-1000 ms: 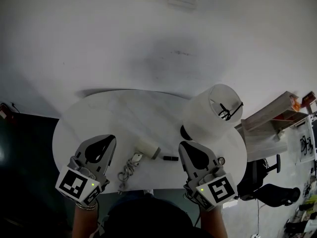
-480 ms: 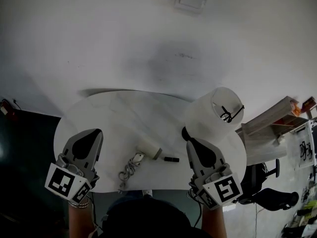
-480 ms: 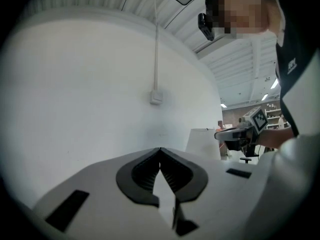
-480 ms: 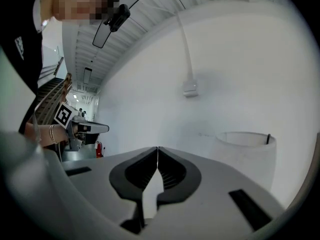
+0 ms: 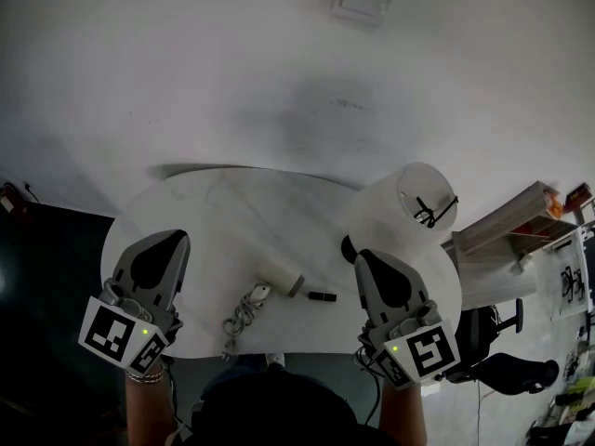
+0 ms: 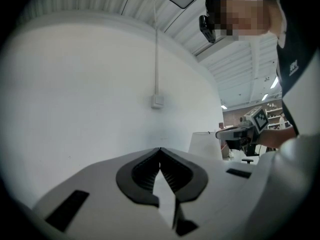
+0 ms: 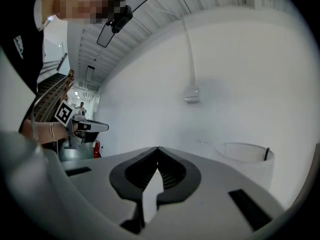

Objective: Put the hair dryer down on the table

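Note:
A white hair dryer [image 5: 281, 279] lies on its side on the round white table [image 5: 232, 212], near the front edge, with its bundled cord [image 5: 241, 321] beside it on the left. Neither gripper touches it. My left gripper [image 5: 174, 237] is raised over the table's left side, jaws shut and empty; the left gripper view shows the tips [image 6: 160, 149] meeting with only the wall behind. My right gripper [image 5: 366, 257] is lifted to the right of the dryer, also shut with nothing between its jaws [image 7: 158, 148].
A white lampshade [image 5: 402, 209] stands on the table's right side, just behind my right gripper. A small black object [image 5: 321, 297] lies right of the dryer. A shelf with boxes [image 5: 521, 216] and an office chair [image 5: 507, 365] are off to the right.
My left gripper moved left and a little away from the dryer, then rose slightly. My right gripper drifted right. The hair dryer and cord stayed where they lie.

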Tool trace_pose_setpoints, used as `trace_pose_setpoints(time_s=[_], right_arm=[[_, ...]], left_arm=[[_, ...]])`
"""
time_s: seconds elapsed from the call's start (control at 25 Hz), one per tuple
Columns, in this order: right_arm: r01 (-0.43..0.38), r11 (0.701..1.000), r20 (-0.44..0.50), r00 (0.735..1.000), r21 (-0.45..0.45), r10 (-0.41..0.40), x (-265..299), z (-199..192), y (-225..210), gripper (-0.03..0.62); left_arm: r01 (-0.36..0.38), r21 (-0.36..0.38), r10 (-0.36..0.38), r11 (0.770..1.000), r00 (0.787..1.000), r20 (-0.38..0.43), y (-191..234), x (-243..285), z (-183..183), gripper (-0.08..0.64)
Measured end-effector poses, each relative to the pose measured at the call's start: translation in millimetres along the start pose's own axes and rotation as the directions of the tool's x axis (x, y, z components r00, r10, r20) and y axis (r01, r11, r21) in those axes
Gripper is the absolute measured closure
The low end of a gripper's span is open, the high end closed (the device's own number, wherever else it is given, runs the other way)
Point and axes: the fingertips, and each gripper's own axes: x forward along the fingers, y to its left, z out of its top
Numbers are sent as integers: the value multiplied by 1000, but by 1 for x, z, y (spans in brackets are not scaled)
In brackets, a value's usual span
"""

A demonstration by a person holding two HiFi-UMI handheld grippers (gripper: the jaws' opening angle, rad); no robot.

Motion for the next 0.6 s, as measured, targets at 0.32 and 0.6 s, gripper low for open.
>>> trace_pose_setpoints(time_s=[0.32,0.6], right_arm=[[7,999,-1,1000,-36,-7,-1,5,1,575],[-2,999,2,1000,-37,2,-2,3,2,575]], left_arm=[[4,4,-4,1000,1000,5,3,0,1,543],[-9,-2,9,1000,1000,2,4,-2,0,543]])
